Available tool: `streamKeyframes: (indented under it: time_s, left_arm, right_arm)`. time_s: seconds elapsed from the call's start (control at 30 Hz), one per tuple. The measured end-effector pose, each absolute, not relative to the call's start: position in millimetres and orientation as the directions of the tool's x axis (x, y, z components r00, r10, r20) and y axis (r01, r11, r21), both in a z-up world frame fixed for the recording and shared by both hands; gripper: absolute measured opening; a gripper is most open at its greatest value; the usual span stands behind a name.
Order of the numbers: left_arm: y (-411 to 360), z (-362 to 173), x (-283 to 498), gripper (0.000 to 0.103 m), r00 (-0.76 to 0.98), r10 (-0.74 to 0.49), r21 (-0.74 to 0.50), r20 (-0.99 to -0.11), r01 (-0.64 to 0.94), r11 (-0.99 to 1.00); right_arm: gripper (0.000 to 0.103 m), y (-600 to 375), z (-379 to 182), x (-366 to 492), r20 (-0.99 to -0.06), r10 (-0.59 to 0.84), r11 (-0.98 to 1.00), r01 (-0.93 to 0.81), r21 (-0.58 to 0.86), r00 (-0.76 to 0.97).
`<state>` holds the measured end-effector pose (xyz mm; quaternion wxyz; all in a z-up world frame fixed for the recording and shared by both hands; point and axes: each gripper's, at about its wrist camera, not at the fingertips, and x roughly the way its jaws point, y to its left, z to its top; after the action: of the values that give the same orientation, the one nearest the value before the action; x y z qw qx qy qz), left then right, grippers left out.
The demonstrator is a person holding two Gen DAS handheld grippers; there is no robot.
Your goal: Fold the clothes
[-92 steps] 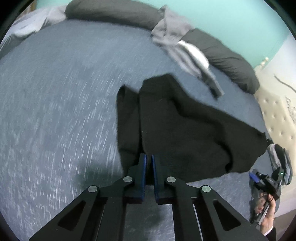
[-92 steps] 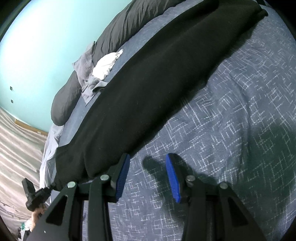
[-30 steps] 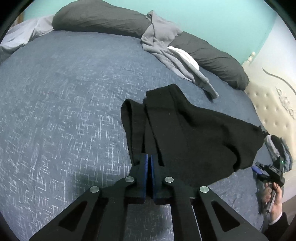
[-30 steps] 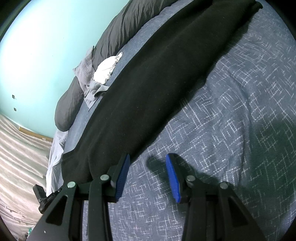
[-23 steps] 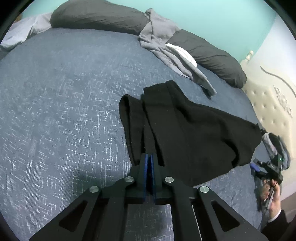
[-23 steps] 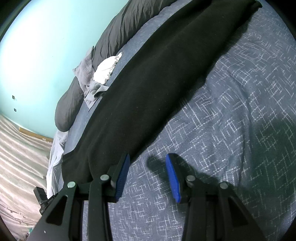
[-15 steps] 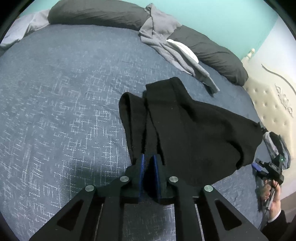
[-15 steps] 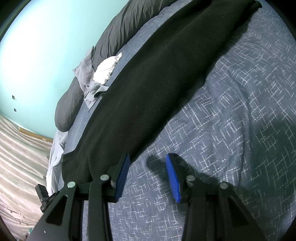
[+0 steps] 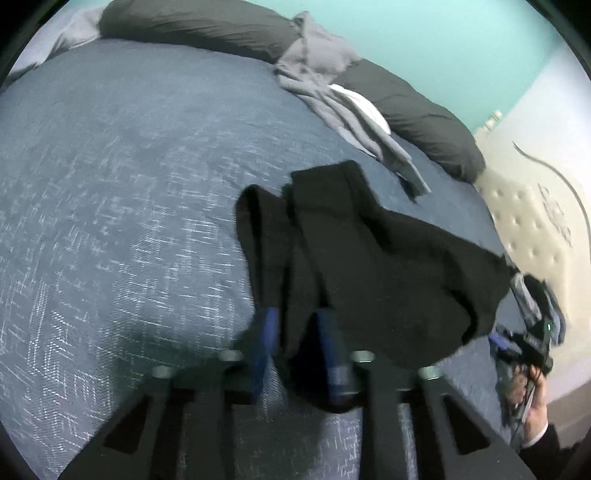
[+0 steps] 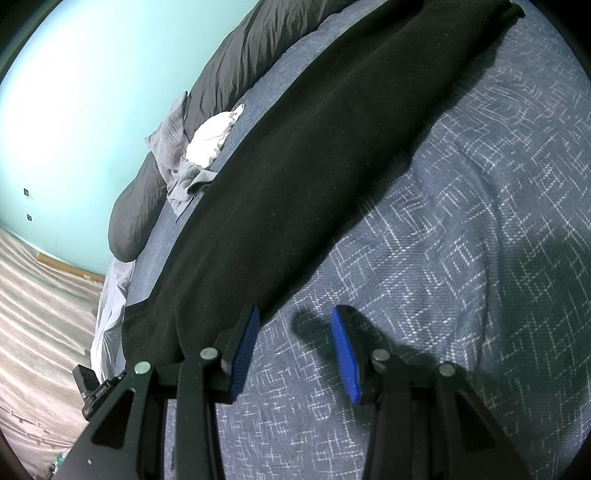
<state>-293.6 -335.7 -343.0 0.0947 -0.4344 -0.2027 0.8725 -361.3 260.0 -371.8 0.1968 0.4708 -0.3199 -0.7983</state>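
Left wrist | left claw (image 9: 295,347) angled down, closing, black garment (image 9: 388,266) between pads

A blue-grey bedspread (image 9: 122,192) with a white crosshatch weave covers the bed, and long dark grey pillows (image 9: 207,26) line its far edge against a turquoise wall (image 9: 424,33). To the right stands a cream tufted headboard (image 9: 532,221) — its buttons show plainly. In the right wrist view a pale sheet (image 10: 110,314) hangs off the bed's left side over striped flooring (image 10: 40,317).
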Motion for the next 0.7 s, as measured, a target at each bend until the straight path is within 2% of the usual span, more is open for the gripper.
streamKeyframes:
  time_s: [0.1,0.17,0.53,0.7]
  left_arm:
    - [-334,-336,-287,0.004,-0.609,0.351,-0.432,-0.712,-0.015,-0.902]
    - [-334,-331,-281,0.002,-0.612,0.365,-0.439,-0.701,-0.033,-0.898]
    - [-316,-326,-252,0.001,-0.588,0.389,-0.420,-0.709,-0.091,-0.903]
    - [-319,-331,-255,0.001,-0.600,0.355,-0.398,-0.717,-0.067,-0.915]
  right_arm:
    - [0.041,260,-372,-362,-0.626,-0.614,-0.719,0.013,0.695,-0.480]
    - [0.041,260,-372,-362,-0.626,-0.615,-0.718,0.013,0.696,-0.479]
    - [0.041,258,-371,-362,-0.621,-0.618,-0.712,0.008,0.702,-0.482]
    - [0.041,257,-371,-363,-0.623,-0.617,-0.713,0.008,0.701,-0.482]
